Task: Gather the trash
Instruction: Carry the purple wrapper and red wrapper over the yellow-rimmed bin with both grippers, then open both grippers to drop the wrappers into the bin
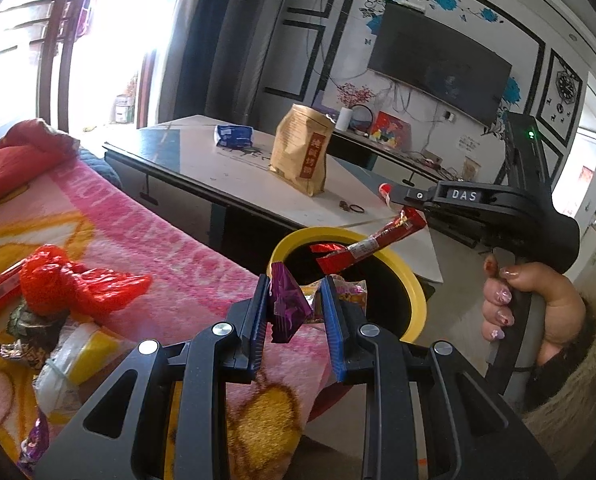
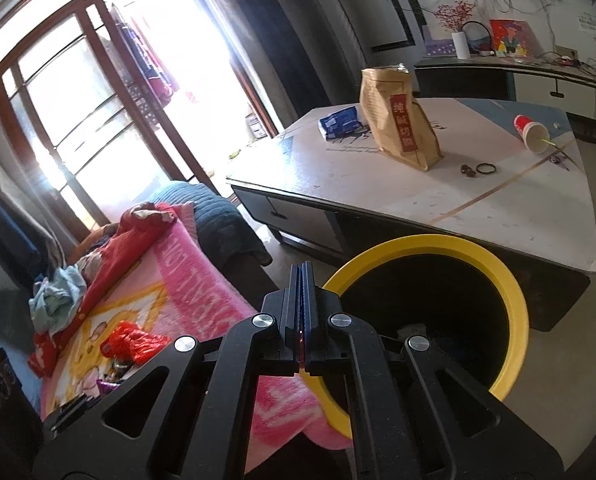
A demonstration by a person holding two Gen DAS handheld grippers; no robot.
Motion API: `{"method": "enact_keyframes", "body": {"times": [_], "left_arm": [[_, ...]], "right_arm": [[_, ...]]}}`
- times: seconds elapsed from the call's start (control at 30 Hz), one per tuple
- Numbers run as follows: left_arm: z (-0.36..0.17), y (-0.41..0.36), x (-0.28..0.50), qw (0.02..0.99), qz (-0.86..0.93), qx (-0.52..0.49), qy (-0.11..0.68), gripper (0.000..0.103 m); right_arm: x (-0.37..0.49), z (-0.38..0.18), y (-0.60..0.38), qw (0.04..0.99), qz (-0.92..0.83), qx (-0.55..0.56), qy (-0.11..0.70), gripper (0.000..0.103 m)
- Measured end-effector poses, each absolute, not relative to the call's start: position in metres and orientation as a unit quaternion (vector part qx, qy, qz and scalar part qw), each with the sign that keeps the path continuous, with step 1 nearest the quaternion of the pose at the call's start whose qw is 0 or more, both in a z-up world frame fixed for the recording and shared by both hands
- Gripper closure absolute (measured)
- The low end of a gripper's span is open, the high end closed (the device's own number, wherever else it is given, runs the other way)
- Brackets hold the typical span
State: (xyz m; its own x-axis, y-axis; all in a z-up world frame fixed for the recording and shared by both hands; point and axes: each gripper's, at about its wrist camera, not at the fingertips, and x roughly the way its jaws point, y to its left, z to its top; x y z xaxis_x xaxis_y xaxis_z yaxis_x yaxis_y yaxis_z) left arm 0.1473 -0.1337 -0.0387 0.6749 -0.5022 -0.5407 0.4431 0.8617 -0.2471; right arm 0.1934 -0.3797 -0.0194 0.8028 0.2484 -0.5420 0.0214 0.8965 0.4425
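Gripping a purple wrapper (image 1: 287,304), left claw (image 1: 293,304) hangs beside bin (image 1: 414,300).

- Left gripper (image 1: 293,312): black arms with round silver screws and blue ribbed pads.
- Right gripper (image 2: 302,300): the same build; its black body carries white "DAS" lettering and a green light.
- Right hand (image 1: 538,304): painted, decorated nails and a fuzzy tan sleeve.

Bin (image 2: 514,280) between blanket (image 2: 201,280) and table (image 2: 518,208), paper bag (image 2: 398,120) on table, wrappers (image 1: 77,284) on blanket left of bin
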Motion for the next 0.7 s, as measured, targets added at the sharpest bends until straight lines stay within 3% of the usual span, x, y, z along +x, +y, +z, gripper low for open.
{"method": "enact_keyframes", "body": {"times": [0.7], "left_arm": [[-0.048,-0.178,0.154,0.903,-0.292,-0.013,0.315,0.078]], "right_arm": [[0.192,-0.027,-0.414,0.928,0.003,0.225,0.298,0.103]]}}
